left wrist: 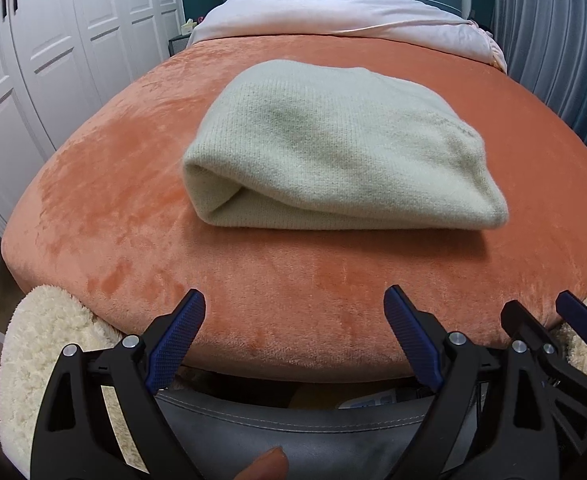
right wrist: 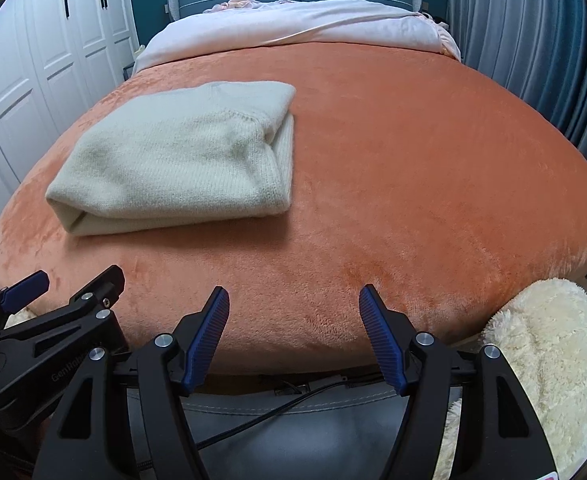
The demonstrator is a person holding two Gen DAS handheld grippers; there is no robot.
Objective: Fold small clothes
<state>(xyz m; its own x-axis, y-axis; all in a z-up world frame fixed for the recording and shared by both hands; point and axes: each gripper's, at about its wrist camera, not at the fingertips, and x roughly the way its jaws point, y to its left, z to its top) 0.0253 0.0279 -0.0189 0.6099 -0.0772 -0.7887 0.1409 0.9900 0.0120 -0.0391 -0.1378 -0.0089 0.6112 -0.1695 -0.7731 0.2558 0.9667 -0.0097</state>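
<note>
A pale green knit garment (left wrist: pixel 333 152) lies folded into a thick rectangle on the orange blanket (left wrist: pixel 133 208); it also shows in the right wrist view (right wrist: pixel 181 160), left of centre. My left gripper (left wrist: pixel 295 300) is open and empty, held back over the bed's near edge, well short of the garment. My right gripper (right wrist: pixel 293 298) is open and empty too, at the near edge, to the right of the garment. Each gripper shows at the edge of the other's view: the right one (left wrist: pixel 541 314), the left one (right wrist: pixel 73 280).
A white duvet (left wrist: pixel 333 12) lies bunched at the blue headboard. White wardrobe doors (left wrist: pixel 53 40) stand on the left, blue curtains (right wrist: pixel 533 40) on the right. Cream fluffy cushions (right wrist: pixel 549 360) sit at the bed's foot, with a grey seat (left wrist: pixel 293 432) below the grippers.
</note>
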